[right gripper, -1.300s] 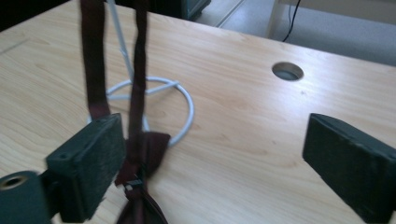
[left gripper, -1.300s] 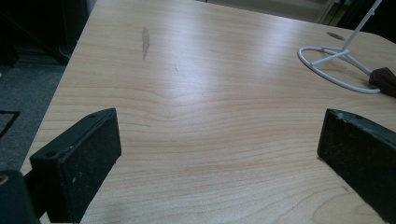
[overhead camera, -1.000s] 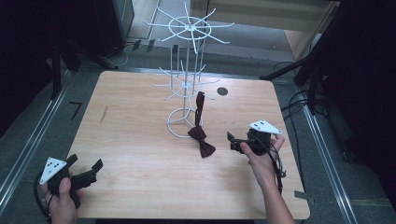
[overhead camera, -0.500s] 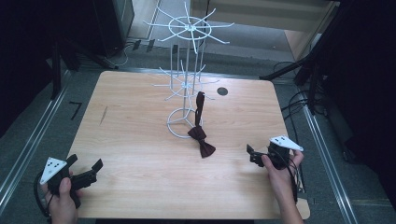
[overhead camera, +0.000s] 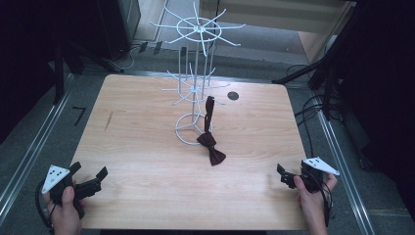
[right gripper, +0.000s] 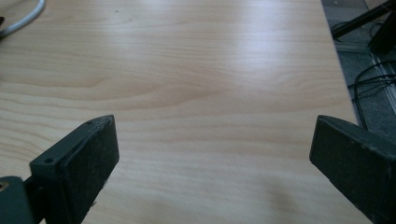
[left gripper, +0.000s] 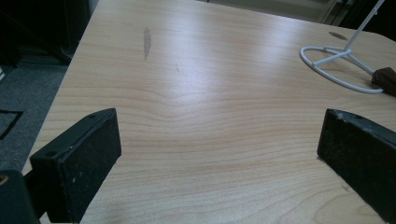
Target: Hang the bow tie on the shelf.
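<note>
A dark red bow tie point(overhead camera: 211, 145) hangs by its strap from a lower arm of the white wire rack point(overhead camera: 195, 73), its bow resting on the table just in front of the rack's ring base point(left gripper: 336, 70). My left gripper point(overhead camera: 89, 179) is held near the table's front left corner, open, nothing between its jaws. My right gripper point(overhead camera: 285, 175) is near the front right corner, also open and empty. In the left gripper view point(left gripper: 219, 154) a corner of the bow tie point(left gripper: 385, 79) shows at the right edge. The right gripper view point(right gripper: 212, 163) looks over bare wood.
The wooden table point(overhead camera: 147, 137) has a dark cable hole point(overhead camera: 233, 96) behind the rack and a small dark mark point(overhead camera: 108, 120) at the left. Metal rails run along both sides, and cables lie on the floor at the right point(overhead camera: 318, 105).
My right gripper has pulled back from beside the bow tie to the front right corner. The bow tie stays hanging on the rack. The left gripper has not moved.
</note>
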`<state>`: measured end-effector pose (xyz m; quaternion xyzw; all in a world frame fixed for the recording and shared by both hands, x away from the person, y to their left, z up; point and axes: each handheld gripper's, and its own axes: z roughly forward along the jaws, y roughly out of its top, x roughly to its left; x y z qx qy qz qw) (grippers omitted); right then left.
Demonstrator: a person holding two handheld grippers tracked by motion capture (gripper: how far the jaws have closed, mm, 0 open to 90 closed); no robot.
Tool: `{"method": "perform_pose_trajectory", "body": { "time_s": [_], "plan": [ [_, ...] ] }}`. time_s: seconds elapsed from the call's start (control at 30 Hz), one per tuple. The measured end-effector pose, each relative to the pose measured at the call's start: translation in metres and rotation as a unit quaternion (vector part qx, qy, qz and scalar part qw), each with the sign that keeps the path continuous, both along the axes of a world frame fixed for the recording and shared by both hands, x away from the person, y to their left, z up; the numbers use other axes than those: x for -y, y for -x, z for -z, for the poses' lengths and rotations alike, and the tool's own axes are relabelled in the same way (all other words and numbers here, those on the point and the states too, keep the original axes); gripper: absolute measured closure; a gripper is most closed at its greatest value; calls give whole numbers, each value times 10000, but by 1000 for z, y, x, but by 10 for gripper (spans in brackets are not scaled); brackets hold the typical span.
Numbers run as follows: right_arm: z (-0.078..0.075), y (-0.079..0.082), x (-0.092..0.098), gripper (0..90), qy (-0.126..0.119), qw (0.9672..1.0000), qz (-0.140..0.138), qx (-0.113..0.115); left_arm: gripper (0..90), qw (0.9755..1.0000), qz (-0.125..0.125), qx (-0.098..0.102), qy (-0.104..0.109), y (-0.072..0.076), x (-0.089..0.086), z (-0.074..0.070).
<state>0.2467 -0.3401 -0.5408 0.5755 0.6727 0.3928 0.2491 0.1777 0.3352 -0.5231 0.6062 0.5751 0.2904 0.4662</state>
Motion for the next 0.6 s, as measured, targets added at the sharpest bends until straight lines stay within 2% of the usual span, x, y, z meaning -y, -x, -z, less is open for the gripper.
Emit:
{"method": "perform_pose_trajectory", "body": {
  "time_s": [0.13, 0.33, 0.47, 0.6],
  "plan": [
    [5, 9, 13, 15, 60, 9999, 96, -37, 2, 10000, -2, 6, 5, 0, 0, 0],
    [9, 25, 36, 15, -5, 9995, 319, -32, 2, 10000, 12, -4, 2, 0, 0, 0],
    [10, 33, 43, 17, -75, 9992, 385, -39, 2, 10000, 35, 2, -12, 0, 1, 0],
    [12, 41, 44, 17, -26, 9994, 353, -43, 2, 10000, 37, 4, -7, 0, 1, 0]
  ]
}}
